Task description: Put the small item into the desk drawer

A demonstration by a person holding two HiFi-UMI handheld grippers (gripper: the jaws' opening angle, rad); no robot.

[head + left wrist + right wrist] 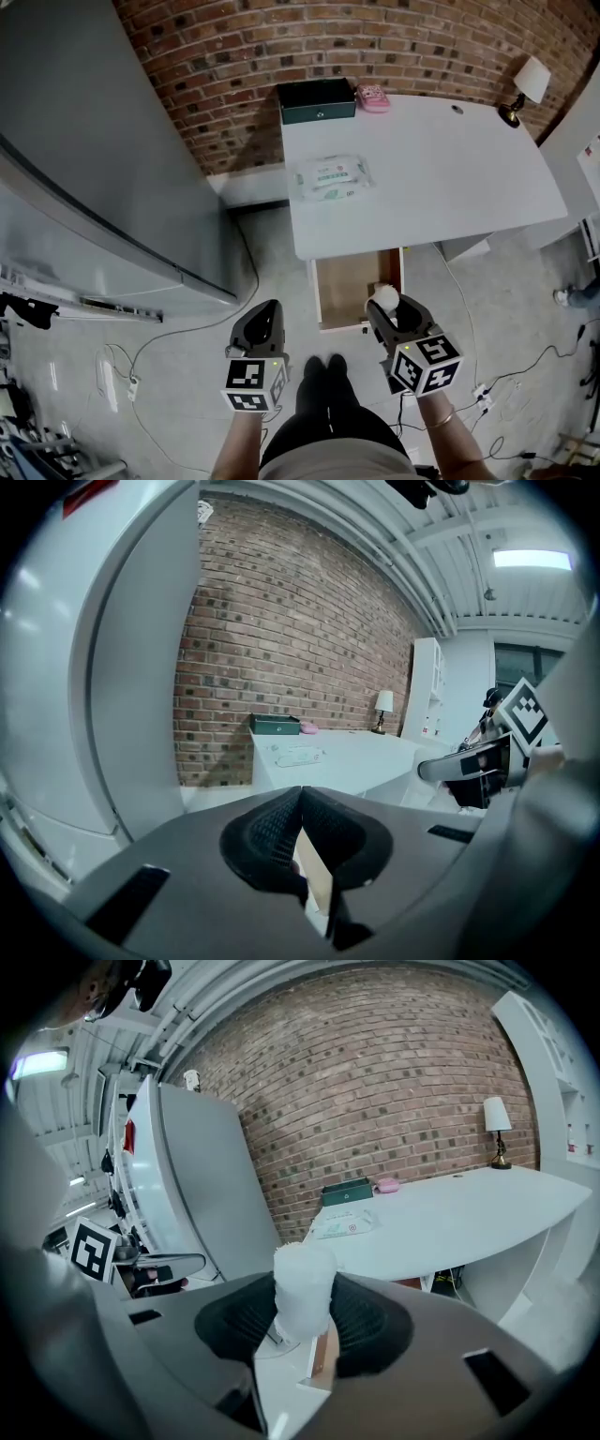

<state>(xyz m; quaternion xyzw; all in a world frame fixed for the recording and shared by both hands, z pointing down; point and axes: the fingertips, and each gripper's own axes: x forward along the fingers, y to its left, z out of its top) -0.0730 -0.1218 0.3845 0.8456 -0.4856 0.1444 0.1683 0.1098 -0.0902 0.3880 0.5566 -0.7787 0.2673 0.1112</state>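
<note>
Between the pads of the right tongs (302, 1327) sits the small item (303, 1283) — white, fuzzy-surfaced, roughly a stubby cylinder with a rounded top. The tongs are clamped on its lower half, and the upper half sticks out above the pads. I'd judge it light and soft: it likely squashes a little under pressure, and is neither fragile nor slippery, so the ribbed pads should hold it fine. Material is hard to call at this resolution; could be plush or foam. The low-to-mid-body grip looks right, no need to squeeze harder.

Long axis runs upright, across the line the tongs point along, rounded end up. From the head view it reads as a white blob at the tong tips, lined up over the right side of the drawer (349, 292), which stands pulled open under the near edge of the desk (450, 187). My read: what's left is to lower it in and let go.

Left tongs (266, 326) are closed on nothing, left of the drawer and apart from it.

On the desk: wipes pack (333, 176) mid-left, green box (317, 100) against the brick wall, lamp (527, 89) at the far right corner.
</note>
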